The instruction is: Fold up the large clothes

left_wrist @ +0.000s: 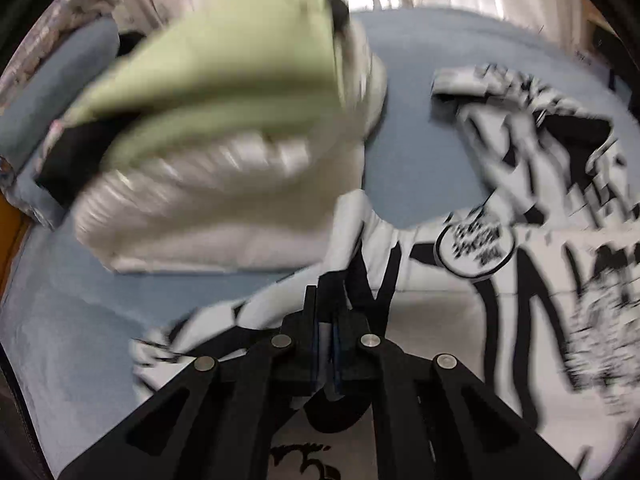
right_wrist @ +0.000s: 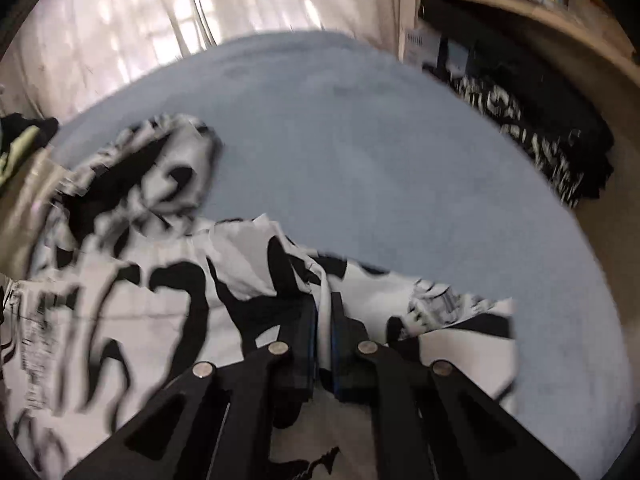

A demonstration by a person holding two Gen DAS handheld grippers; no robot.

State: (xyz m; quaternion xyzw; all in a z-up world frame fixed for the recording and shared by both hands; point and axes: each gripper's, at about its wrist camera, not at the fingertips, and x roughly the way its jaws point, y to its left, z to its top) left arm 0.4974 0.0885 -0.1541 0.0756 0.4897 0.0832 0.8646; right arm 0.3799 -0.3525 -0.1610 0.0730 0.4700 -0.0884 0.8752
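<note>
A large white shirt with a black graphic print [left_wrist: 520,208] lies spread on the blue bed cover [left_wrist: 420,92]. My left gripper [left_wrist: 330,292] is shut on a bunched fold of the shirt at its left edge. In the right wrist view the same shirt [right_wrist: 132,272] lies across the blue cover [right_wrist: 360,152], and my right gripper [right_wrist: 324,300] is shut on a fold of its cloth. Both views are blurred by motion.
A stack of folded clothes, green on top of white [left_wrist: 224,132], sits on the bed to the left. A blue pillow [left_wrist: 52,96] lies at far left. A black printed garment [right_wrist: 532,132] lies beside the bed on the right, under a wooden shelf [right_wrist: 520,12]. Curtains [right_wrist: 160,16] hang behind.
</note>
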